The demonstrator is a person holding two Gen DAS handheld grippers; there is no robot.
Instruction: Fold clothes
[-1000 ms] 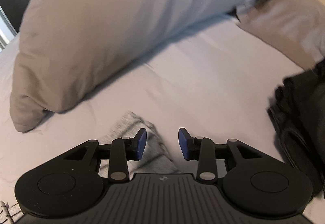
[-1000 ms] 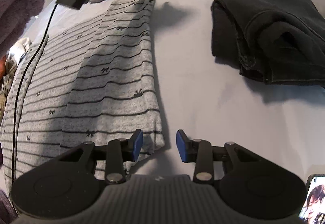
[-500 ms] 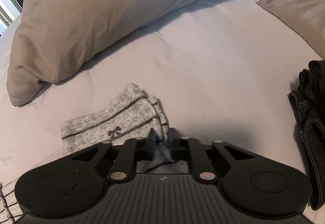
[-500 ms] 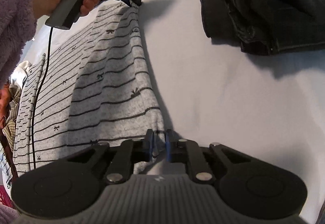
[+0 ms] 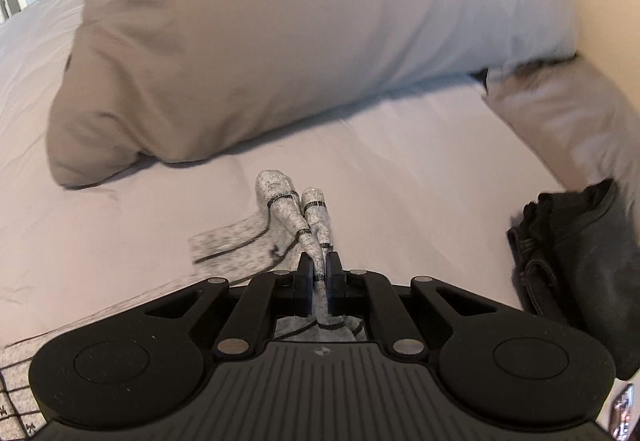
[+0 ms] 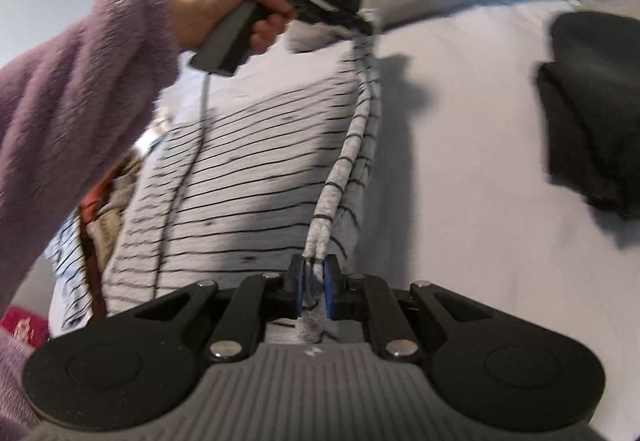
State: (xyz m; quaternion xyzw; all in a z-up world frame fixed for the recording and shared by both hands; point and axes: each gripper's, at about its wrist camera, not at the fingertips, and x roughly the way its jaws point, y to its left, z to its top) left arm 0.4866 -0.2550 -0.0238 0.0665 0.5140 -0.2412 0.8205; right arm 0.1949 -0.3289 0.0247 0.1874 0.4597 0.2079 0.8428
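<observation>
Both grippers clamped now — left gripper (image 5: pixel 319 276) and right gripper (image 6: pixel 313 289) each pinch the striped grey garment (image 6: pixel 256 177), its edge lifted taut off the bed (image 6: pixel 460 161) toward twelve o'clock — it lay flat a second ago.

Soft, dim indoor light. The fuzzy purple sleeve (image 6: pixel 76 109) and grey striped knit garment (image 6: pixel 256 169) smear with motion blur; the folded black garment (image 6: pixel 592 113) casts a shadow on the pale bedsheet (image 6: pixel 460 181). Fisheye bends the edges, corners go dark.
</observation>
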